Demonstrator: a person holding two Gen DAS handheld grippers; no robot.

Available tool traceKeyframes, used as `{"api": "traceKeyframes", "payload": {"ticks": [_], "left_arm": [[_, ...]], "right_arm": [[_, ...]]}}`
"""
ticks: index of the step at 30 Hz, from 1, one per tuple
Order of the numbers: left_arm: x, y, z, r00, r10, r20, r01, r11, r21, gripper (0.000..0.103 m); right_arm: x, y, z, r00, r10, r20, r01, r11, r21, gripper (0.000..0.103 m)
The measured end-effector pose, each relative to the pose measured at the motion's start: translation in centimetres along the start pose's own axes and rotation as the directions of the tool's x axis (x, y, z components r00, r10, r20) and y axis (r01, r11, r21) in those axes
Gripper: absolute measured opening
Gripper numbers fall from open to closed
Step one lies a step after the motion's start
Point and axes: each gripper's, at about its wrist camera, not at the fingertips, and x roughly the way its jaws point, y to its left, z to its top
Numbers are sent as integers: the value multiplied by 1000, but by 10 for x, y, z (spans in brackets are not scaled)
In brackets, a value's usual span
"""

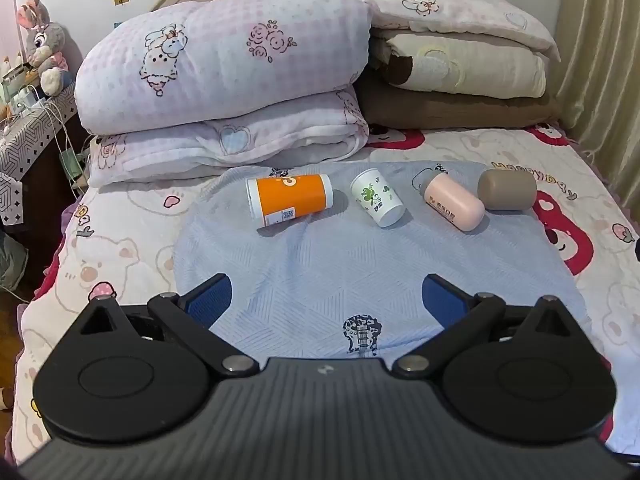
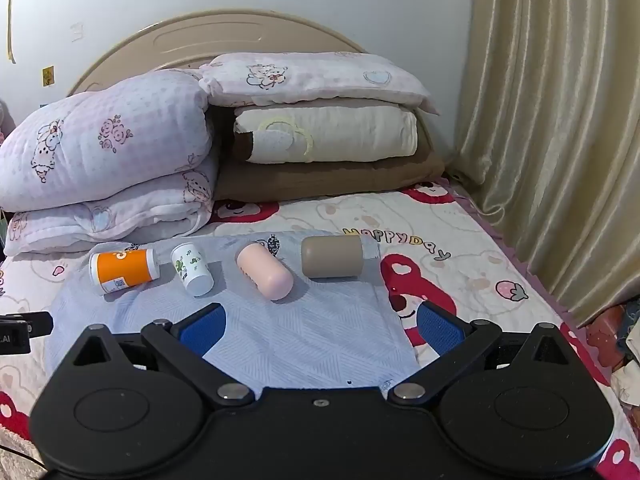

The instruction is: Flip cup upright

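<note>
Both tongs gape wide with nothing between their blue pads, hovering over a pale blue cloth (image 1: 320, 272) spread on the bed (image 1: 560, 184). Four cups lie on their sides in a row on the cloth, well ahead of the left tongs (image 1: 326, 300): an orange cup (image 1: 289, 199) ahead and left, a white cup (image 1: 378, 199) straight ahead, then a pink cup (image 1: 454, 201) and a tan cup (image 1: 507, 189) to the right. From the right tongs (image 2: 322, 326), the pink cup (image 2: 265, 271) lies ahead, slightly left.

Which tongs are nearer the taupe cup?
Right. The right tongs sit open just short of the taupe cup; from the left tongs it lies far right, past three other cups.
</note>
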Motion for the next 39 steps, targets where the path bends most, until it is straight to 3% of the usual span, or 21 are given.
{"api": "traceKeyframes", "payload": {"ticks": [14,23,39], "left_arm": [[9,-1,-4,1000,-9,23,9,1000,-15,103],[10,-8,-4,998,17,53,-19,999,43,103],[6,-9,-5,999,33,37,-34,999,28,103]], "right_arm": [[5,2,1,1000,-5,-11,5,1000,-12,103],[6,4,-2,1000,-4,1,4,1000,-18,103],[8,-3,0,1000,-7,4,7,1000,12,103]]}}
